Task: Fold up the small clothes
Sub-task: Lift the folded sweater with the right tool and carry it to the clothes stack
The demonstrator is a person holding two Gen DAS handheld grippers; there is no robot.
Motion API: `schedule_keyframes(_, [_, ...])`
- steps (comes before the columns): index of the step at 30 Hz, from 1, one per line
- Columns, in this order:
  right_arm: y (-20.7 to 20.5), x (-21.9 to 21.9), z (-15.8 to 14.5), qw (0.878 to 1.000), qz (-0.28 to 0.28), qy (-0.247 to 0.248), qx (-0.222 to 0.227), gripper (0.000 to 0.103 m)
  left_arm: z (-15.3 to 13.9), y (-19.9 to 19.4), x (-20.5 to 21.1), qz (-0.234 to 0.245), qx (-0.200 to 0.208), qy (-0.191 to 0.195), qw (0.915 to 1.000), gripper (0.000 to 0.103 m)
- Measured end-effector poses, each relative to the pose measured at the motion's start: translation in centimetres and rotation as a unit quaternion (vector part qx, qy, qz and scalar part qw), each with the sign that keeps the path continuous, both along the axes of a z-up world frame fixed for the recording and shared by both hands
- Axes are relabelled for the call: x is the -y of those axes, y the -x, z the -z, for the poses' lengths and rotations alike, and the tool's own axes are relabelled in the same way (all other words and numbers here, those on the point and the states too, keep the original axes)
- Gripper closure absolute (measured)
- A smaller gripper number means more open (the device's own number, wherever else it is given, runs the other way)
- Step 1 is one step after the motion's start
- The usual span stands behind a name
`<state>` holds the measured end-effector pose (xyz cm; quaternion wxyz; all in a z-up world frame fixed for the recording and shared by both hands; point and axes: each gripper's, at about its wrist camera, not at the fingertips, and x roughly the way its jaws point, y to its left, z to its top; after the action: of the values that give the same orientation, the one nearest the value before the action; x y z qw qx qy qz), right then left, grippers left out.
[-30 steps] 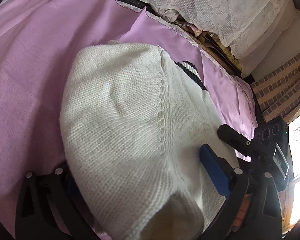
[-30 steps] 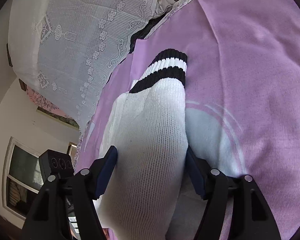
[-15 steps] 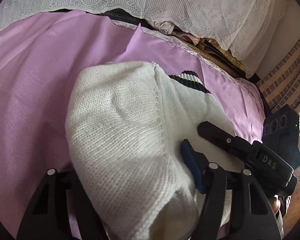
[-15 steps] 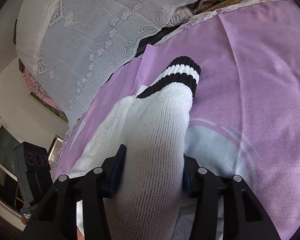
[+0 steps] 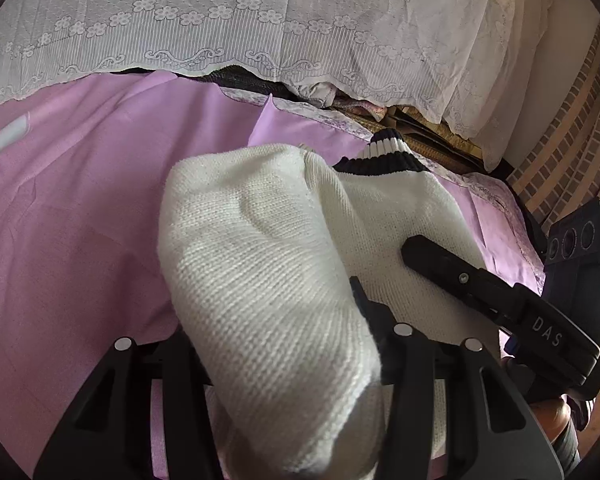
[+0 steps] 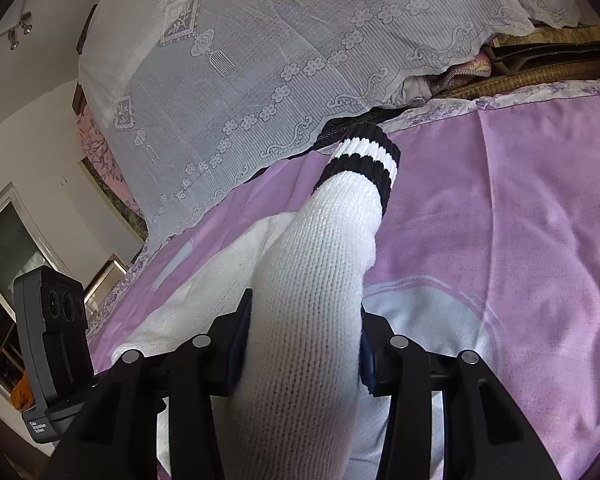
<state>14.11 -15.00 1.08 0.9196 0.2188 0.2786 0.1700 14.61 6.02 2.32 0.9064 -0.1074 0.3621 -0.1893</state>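
Observation:
A cream-white knitted sweater (image 5: 252, 240) lies on a pink bed sheet (image 5: 80, 220). One part of it bulges up between the fingers of my left gripper (image 5: 272, 312), whose jaws are closing, and the blue right pad presses into the knit. The sleeve (image 6: 311, 280), which ends in a black-and-white striped cuff (image 6: 363, 160), runs forward from my right gripper (image 6: 303, 312). That gripper is shut on the sleeve, both pads squeezing it. In the left wrist view the cuff (image 5: 383, 156) shows behind the bulge, and one black right-gripper finger (image 5: 459, 276) lies over the knit.
A white lace cover (image 5: 300, 20) hangs over piled bedding along the far side of the bed. A brick wall (image 5: 571, 140) stands at the right. In the right wrist view the sheet (image 6: 519, 220) spreads to the right, and a window (image 6: 4, 248) shows at far left.
Both grippers have narrowed onto the knit and risen with it. The sleeve and the body fold now stand higher off the sheet, and more of the lace cover is in view.

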Motion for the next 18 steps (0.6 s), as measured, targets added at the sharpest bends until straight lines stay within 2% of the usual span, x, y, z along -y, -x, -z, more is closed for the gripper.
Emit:
schedule_keyframes(9, [2.1,-2.1,-1.4,1.0,-0.025,-0.002,0.017,0.058,-1.8,3.1,-1.6,-0.034,0.011,-0.014,0.9993,0.056])
schedule_keyframes(18, [5.2,-7.6,-3.5,0.996,-0.075,0.006,0.051,0.058,-4.4,8.3,-5.0,-0.097,0.044,-0.05,0.9931,0.056])
